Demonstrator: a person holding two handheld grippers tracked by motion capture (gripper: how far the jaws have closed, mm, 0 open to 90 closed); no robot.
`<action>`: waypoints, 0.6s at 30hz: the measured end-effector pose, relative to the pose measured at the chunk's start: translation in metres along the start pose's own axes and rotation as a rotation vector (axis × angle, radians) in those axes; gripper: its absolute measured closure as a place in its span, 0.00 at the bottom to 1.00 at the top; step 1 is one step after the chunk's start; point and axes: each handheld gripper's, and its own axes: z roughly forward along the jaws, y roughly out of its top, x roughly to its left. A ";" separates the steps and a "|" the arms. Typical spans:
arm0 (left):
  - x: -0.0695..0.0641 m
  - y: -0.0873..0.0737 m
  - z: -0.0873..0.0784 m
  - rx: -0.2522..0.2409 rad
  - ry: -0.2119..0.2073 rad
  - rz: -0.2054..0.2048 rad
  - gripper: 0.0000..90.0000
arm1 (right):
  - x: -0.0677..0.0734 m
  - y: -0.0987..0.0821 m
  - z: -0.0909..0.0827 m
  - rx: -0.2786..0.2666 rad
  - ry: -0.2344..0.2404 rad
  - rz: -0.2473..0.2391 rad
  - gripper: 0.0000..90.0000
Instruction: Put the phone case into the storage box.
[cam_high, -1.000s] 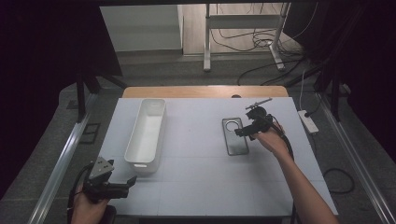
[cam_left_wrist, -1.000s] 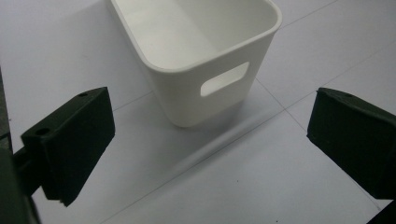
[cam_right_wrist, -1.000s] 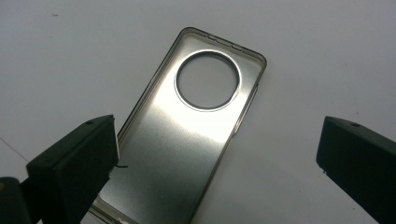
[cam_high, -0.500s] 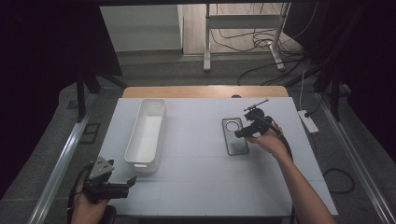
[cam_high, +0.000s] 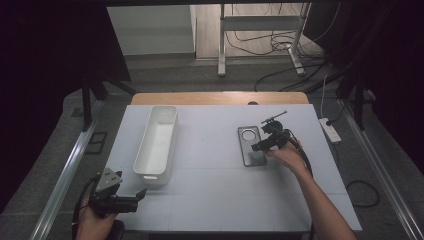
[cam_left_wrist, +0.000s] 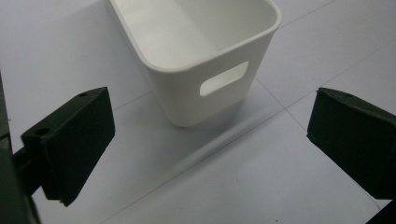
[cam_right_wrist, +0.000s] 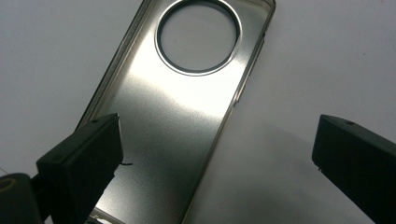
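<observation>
Right hand-held gripper (cam_high: 261, 146) jaws spread wide, holding nothing, poised over the clear phone case (cam_right_wrist: 180, 107). Case lies flat on the tabletop (cam_high: 210, 195), right of centre, round cutout far end. Left hand-held gripper (cam_high: 136, 195) also spread, facing white bin (cam_left_wrist: 201, 51).

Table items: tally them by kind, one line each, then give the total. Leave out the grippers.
White bin: 1
Clear phone case: 1
Total: 2
</observation>
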 end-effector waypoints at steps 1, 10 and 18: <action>0.000 0.000 0.000 0.000 0.000 0.000 0.02 | 0.000 0.000 0.001 0.002 0.004 0.001 0.04; 0.000 0.000 0.000 -0.002 -0.002 -0.002 0.02 | -0.001 -0.005 0.012 0.036 0.017 -0.001 0.10; 0.000 0.000 0.000 0.002 0.000 0.003 0.02 | -0.004 -0.008 0.006 0.021 -0.020 -0.020 0.42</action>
